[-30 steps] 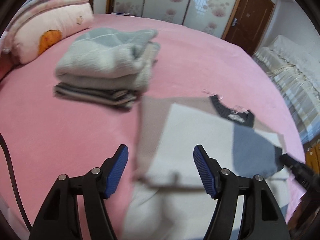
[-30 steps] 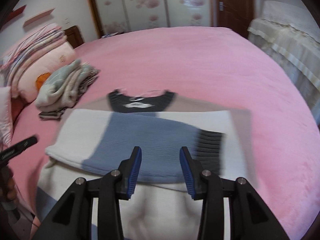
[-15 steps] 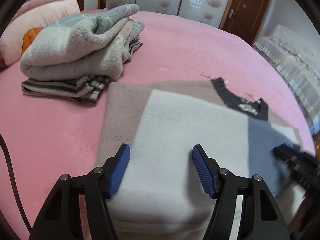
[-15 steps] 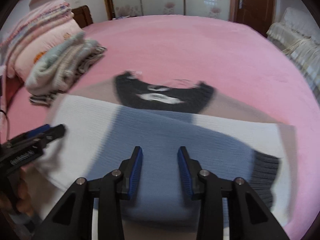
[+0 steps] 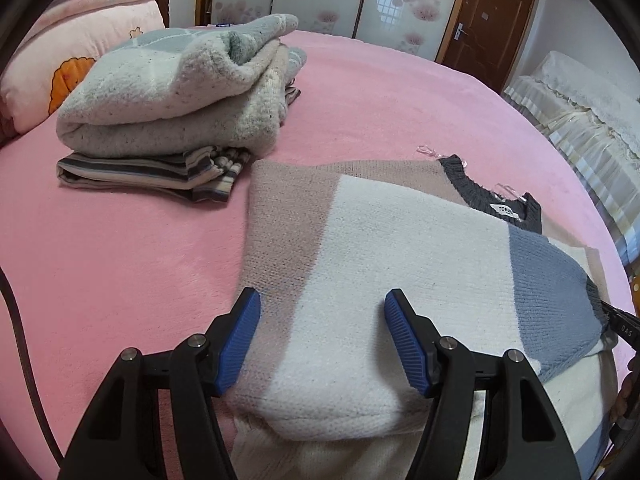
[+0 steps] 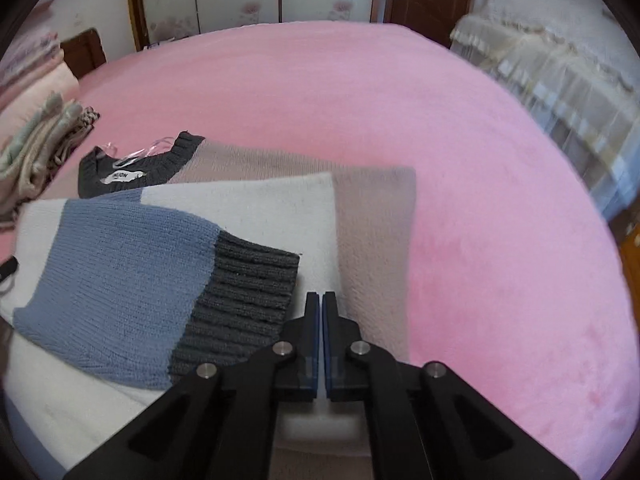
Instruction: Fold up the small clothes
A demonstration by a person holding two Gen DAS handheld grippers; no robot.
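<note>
A colour-block sweater (image 5: 392, 248) in white, beige, blue and dark grey lies on the pink bed, sleeves folded across its body. It also shows in the right wrist view (image 6: 256, 216), with the blue sleeve and its dark grey cuff (image 6: 240, 304) lying on top. My left gripper (image 5: 322, 340) is open, its blue pads either side of the sweater's left folded edge. My right gripper (image 6: 321, 300) is shut with nothing visibly between the pads, low over the sweater beside the cuff.
A stack of folded clothes (image 5: 172, 92) lies on the pink bed (image 5: 100, 248) left of the sweater, also seen in the right wrist view (image 6: 36, 152). Pillows and blankets (image 5: 80, 40) lie at far left. A second bed (image 6: 560, 80) stands at right.
My right gripper has closed and moved right, to the sweater's right part by the cuff. My left gripper moved forward over the sweater's left edge and stayed open.
</note>
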